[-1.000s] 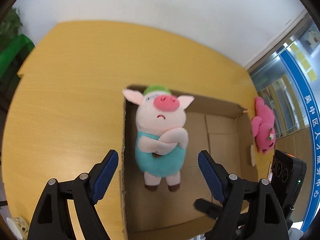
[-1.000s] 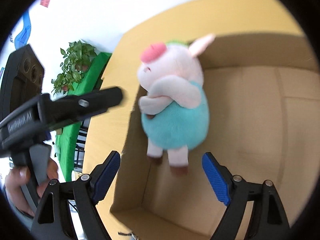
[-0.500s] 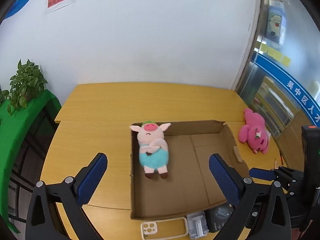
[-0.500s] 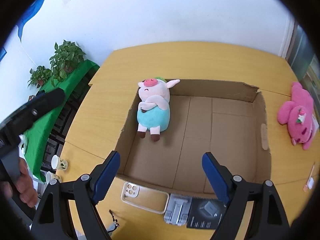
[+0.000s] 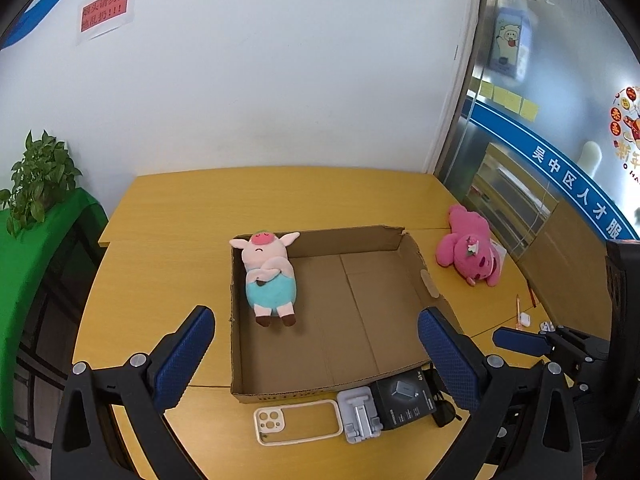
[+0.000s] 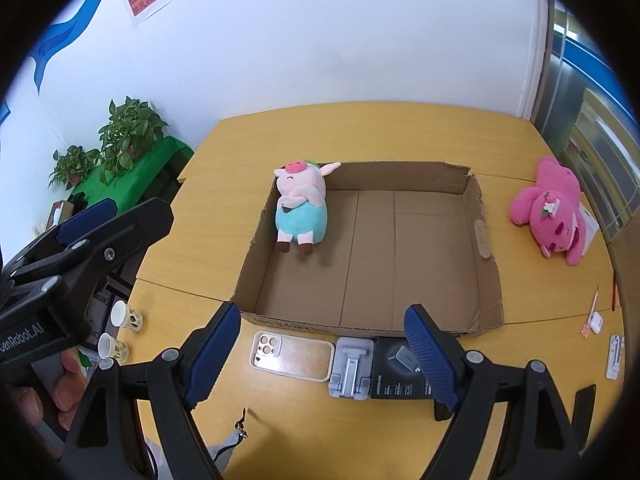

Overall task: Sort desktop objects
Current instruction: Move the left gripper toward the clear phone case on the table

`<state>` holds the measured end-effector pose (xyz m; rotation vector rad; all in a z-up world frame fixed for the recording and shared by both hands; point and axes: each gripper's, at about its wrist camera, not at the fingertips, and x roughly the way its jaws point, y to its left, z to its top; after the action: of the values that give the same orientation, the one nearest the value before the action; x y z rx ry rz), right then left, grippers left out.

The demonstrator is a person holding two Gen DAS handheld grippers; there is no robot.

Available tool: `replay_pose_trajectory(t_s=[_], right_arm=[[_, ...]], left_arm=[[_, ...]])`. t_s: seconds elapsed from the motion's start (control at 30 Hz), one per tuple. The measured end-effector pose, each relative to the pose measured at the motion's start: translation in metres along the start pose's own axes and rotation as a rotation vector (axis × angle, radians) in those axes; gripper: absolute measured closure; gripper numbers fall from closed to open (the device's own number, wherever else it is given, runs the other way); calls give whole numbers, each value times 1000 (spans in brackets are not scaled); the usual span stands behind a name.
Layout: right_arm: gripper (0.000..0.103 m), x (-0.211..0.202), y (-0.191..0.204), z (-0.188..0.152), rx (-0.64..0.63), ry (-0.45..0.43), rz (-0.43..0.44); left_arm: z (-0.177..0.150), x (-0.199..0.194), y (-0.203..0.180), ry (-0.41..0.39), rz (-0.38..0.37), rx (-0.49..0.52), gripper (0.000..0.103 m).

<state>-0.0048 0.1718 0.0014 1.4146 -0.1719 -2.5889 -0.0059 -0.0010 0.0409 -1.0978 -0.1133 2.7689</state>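
Observation:
A pink pig plush in a teal outfit (image 5: 269, 276) lies in the far left corner of an open cardboard box (image 5: 430, 284) on the yellow table; it shows in the right wrist view too (image 6: 301, 208). A magenta plush (image 5: 472, 251) lies on the table right of the box, also in the right wrist view (image 6: 554, 210). In front of the box lie a phone case (image 5: 296, 422), a grey stand (image 5: 359, 414) and a black packet (image 5: 404, 400). My left gripper (image 5: 316, 356) is open and empty, above the box's near edge. My right gripper (image 6: 322, 354) is open and empty over these items.
Small items lie at the right table edge: a pen (image 6: 591, 310), a white earbud case (image 6: 597, 322) and a white piece (image 6: 615, 356). Two paper cups (image 6: 124, 318) stand off the left edge. Potted plants (image 6: 128, 130) sit on a green cloth at far left.
Both grippers have pulled back and up from the pig plush, which stays in the box. The whole box and the items in front of it have come into view.

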Motion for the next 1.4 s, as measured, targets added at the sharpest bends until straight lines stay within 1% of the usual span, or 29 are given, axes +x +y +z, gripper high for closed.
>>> replay_pose_trajectory(t_s=[0.13, 0.3, 0.4, 0.47, 0.53, 0.6, 0.7, 0.83, 0.87, 0.93, 1.0, 1.03, 1.1, 1.17, 1.23, 1.33, 1.4], right_arm=[[18, -4, -4, -4, 15, -11, -7], [18, -4, -6, -6, 2, 0, -14], [18, -3, -7, -4, -7, 1, -12], [18, 0, -8, -2, -5, 10, -9], [18, 0, -8, 0, -5, 0, -2], [18, 3, -8, 1, -6, 8, -3], [18, 4, -9, -1, 3, 6, 0], [18, 8, -15, -4, 22, 20, 4], [18, 8, -16, -4, 19, 21, 2], [18, 10, -19, -1, 13, 41, -18], [18, 10, -23, -1, 23, 21, -14], [18, 13, -26, -2, 34, 30, -14], [18, 21, -29, -3, 55, 60, -8], [18, 26, -31, -3, 59, 65, -5], [18, 34, -33, -2, 59, 75, -5], [18, 50, -36, -5, 61, 99, -7], [18, 64, -36, -13, 55, 126, -11]], left_arm=[[-6, -4, -4, 6, 5, 9, 0], [-12, 0, -3, 30, 13, -24, 0], [-13, 6, 0, 66, 32, -49, 0], [-14, 8, 1, 70, 28, -55, 0], [-14, 11, 3, 76, 35, -66, 0], [-15, 16, 4, 94, 21, -79, 0], [-18, 25, 2, 125, 25, -71, 0], [-21, 35, 1, 153, -4, -82, 0], [-21, 37, 1, 169, -17, -96, 0], [-21, 39, 3, 166, -49, -107, 0], [-22, 44, 3, 183, -36, -97, 0], [-22, 46, 4, 194, -36, -95, 0], [-25, 49, 6, 204, -46, -97, 0], [-28, 56, 14, 224, -55, -91, 0], [-33, 65, 26, 246, -48, -108, 0], [-49, 84, 44, 306, -30, -119, 0], [-66, 98, 55, 348, -31, -118, 0]])
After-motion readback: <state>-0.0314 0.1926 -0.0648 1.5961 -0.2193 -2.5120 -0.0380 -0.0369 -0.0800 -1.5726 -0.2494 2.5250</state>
